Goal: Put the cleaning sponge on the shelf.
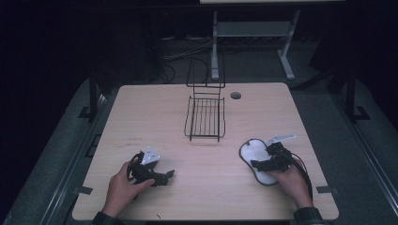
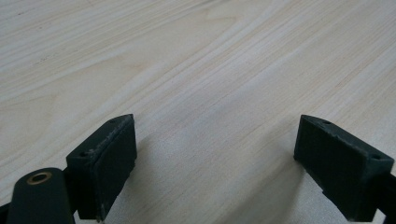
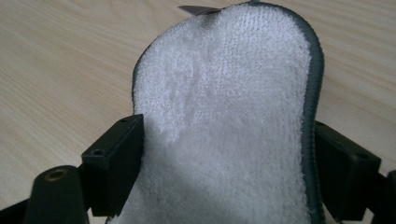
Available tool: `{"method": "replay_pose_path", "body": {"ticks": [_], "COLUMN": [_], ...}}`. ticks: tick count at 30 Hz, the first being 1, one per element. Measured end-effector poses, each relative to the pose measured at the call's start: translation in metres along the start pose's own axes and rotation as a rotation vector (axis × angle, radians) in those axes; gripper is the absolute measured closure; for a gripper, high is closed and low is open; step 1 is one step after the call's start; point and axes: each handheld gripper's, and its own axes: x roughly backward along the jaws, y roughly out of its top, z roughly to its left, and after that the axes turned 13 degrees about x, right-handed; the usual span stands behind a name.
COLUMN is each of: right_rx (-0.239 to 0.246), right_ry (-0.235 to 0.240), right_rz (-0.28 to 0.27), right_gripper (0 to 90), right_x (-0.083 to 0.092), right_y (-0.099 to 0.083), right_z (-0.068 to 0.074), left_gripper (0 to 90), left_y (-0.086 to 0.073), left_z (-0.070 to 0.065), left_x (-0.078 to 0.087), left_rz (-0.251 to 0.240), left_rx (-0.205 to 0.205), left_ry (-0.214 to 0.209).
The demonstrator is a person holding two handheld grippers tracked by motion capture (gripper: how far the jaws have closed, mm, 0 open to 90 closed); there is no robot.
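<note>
A white fleecy pad with a grey sewn rim [image 1: 251, 151] lies on the wooden table [image 1: 197, 197] at the right front. My right gripper [image 1: 263, 157] reaches over it from the right. In the right gripper view the pad [image 3: 224, 93] fills the whole gap between the two black jaws of this gripper [image 3: 229, 140], and both pads touch its edges. At the left front my left gripper [image 1: 164, 172] rests low over bare wood. Its jaws stand wide apart in the left gripper view [image 2: 215, 135], nothing between them.
A black wire rack [image 1: 205, 117] with a tall back stands at the table's middle, toward the far edge. A round cable hole [image 1: 235, 95] lies just right of it. Beyond the table a grey desk frame [image 1: 216, 47] stands on the dark floor.
</note>
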Motion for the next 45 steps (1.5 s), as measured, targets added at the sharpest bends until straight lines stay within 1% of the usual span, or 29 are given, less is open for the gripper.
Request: {"method": "replay_pose_path", "body": {"ticks": [10, 15, 20, 26, 30, 34, 41, 44, 45], "right_rx": [0.031, 0.033, 0.035, 0.044, 0.036, 0.039, 0.036, 0.037, 0.044], "right_ry": [0.001, 0.014, 0.017, 0.019, 0.021, 0.019, 0.031, 0.036, 0.036], "right_rz": [-0.009, -0.022, -0.028, -0.062, -0.08, -0.096, -0.13, -0.143, -0.149], "right_gripper": [24.6, 27.7, 32.0, 39.4, 43.2, 46.5, 54.5, 56.1, 56.6], "right_x": [0.004, 0.007, 0.011, 0.017, 0.022, 0.026, 0.033, 0.035, 0.035], "right_y": [0.001, 0.001, 0.002, 0.003, 0.003, 0.003, 0.004, 0.004, 0.005], "right_z": [0.002, 0.002, 0.002, 0.003, 0.002, 0.002, 0.002, 0.003, 0.003], "left_gripper": [12.3, 12.2, 12.2, 12.3, 12.3, 12.3, 12.2, 12.3, 12.2], "left_y": [0.0, 0.0, 0.0, 0.0, 0.0, 0.0, 0.0, 0.0, 0.0], "left_z": [0.0, 0.0, 0.0, 0.0, 0.0, 0.0, 0.0, 0.0, 0.0], "left_x": [0.0, 0.0, 0.0, 0.0, 0.0, 0.0, 0.0, 0.0, 0.0], "left_rz": [0.0, 0.0, 0.0, 0.0, 0.0, 0.0, 0.0, 0.0, 0.0], "left_rx": [0.0, 0.0, 0.0, 0.0, 0.0, 0.0, 0.0, 0.0, 0.0], "left_ry": [0.0, 0.0, 0.0, 0.0, 0.0, 0.0, 0.0, 0.0, 0.0]}}
